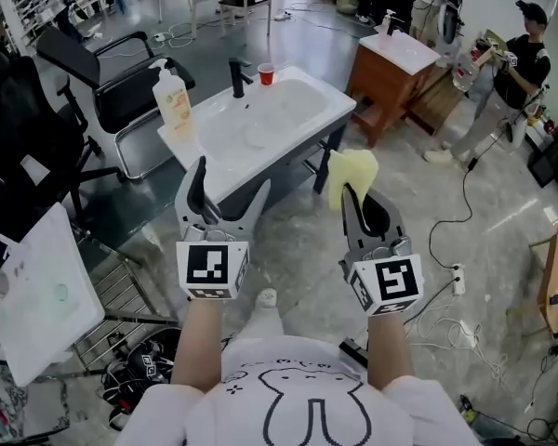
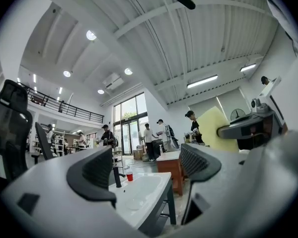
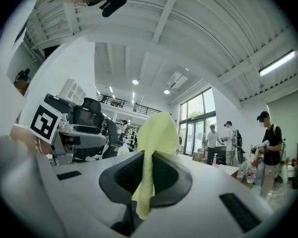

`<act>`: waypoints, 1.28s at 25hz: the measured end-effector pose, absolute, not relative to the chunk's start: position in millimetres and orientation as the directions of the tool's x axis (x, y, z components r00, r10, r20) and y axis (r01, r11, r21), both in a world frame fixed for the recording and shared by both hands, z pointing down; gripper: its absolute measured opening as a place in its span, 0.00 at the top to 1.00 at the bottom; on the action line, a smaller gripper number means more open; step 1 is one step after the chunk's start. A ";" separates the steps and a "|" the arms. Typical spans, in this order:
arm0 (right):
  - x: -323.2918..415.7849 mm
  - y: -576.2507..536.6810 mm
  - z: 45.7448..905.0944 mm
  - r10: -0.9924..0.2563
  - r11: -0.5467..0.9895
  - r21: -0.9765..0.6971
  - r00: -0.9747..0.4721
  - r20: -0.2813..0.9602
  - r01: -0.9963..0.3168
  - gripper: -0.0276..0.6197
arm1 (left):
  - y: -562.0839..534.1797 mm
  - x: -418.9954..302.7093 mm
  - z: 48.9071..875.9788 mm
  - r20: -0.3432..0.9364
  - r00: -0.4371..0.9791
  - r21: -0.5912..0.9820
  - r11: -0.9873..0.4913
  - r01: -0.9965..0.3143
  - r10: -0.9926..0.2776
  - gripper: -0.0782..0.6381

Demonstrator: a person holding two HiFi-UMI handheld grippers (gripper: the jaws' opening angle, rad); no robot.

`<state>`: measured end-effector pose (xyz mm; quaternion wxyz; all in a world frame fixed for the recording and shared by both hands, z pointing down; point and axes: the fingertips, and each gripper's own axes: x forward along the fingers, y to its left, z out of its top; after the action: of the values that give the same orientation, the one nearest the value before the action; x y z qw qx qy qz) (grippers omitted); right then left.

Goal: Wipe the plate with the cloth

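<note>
Right gripper view: right gripper clenched on the thin yellow cloth, left gripper gaping empty. Best to pinch firmly while nearing the white ceramic sink.

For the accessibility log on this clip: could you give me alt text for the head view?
Seen from above, a person holds two grippers over a grey floor: the right gripper clamps a yellow cloth, the left gripper has open, empty jaws. Ahead stands a white sink with a black tap, soap bottle and red cup.
</note>
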<state>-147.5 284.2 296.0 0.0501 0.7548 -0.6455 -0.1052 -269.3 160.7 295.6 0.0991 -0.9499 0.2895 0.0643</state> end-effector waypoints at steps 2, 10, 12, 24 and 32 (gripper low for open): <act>-133.6 256.8 297.3 -0.985 -0.165 0.213 0.150 -0.087 -0.963 0.90 | 130.7 -254.4 301.5 -0.164 0.826 -0.139 -0.816 -0.561 -0.540 0.29; -84.6 160.5 300.4 -0.983 -0.183 0.213 0.176 -0.051 -0.960 0.90 | 27.3 -202.5 313.6 -0.123 0.834 -0.077 -0.833 -0.548 -0.537 0.29; -76.5 138.9 299.0 -0.983 -0.183 0.215 0.177 -0.048 -0.959 0.90 | 6.6 -194.0 311.1 -0.128 0.834 -0.074 -0.833 -0.548 -0.537 0.29; -29.8 65.1 317.6 -0.987 -0.159 0.206 0.159 -0.018 -0.965 0.90 | -63.9 -157.6 330.2 -0.091 0.816 -0.053 -0.815 -0.577 -0.571 0.29; 15.5 -2.6 334.0 -0.998 -0.063 0.174 0.066 0.010 -0.983 0.90 | -110.5 -128.4 351.6 -0.035 0.762 -0.026 -0.762 -0.647 -0.646 0.29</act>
<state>15.5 -2.6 334.0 0.0671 0.7269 -0.6811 -0.0561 -128.4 -110.5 351.6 0.0183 -0.9386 0.3444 0.0117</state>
